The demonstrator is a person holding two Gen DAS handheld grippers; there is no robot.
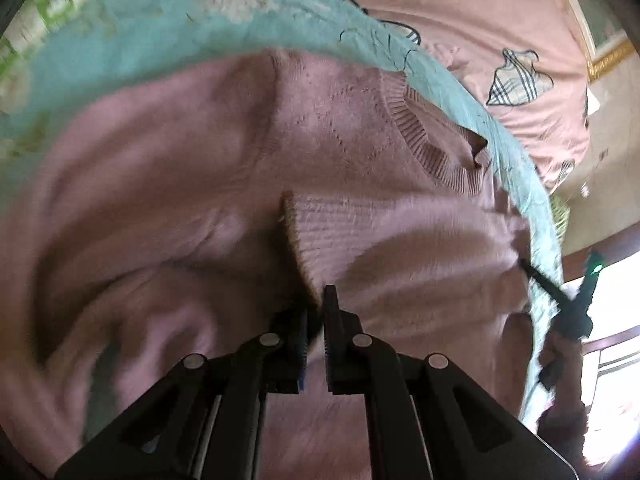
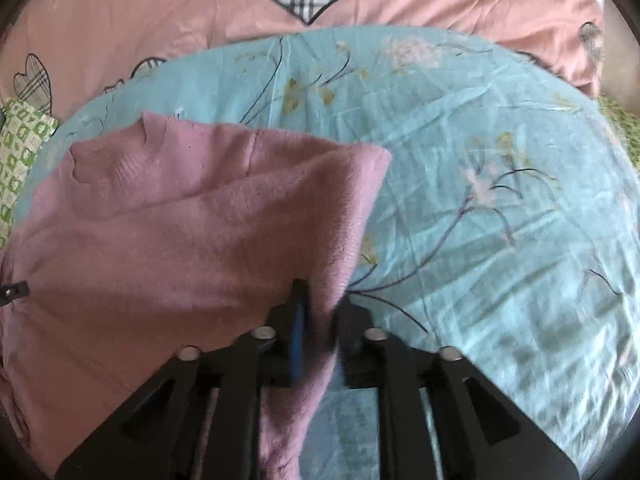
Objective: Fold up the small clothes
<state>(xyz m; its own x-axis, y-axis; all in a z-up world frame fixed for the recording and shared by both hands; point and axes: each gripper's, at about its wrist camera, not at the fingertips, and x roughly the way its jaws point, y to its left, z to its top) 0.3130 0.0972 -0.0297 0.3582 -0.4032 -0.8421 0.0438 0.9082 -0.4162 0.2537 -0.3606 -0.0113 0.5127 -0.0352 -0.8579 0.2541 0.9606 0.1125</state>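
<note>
Lying on the teal floral sheet (image 2: pixel 460 184), pink knit sweater (image 2: pixel 180 220): soft, light, floppy; best pinched at ribbed cuffs or hem. Left claw (image 1: pixel 316 304) clamped on a ribbed cuff (image 1: pixel 308 232); right claw (image 2: pixel 320 300) narrowly parted around a side fold.

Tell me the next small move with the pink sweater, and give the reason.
Probably carry the cuff inward and lay it across the body. The left tongs are shut on the ribbed cuff of the pink sweater, whose sleeve is already drawn over the chest below the neckline. The right tongs have the sweater's side edge between them on the blue floral sheet.
</note>
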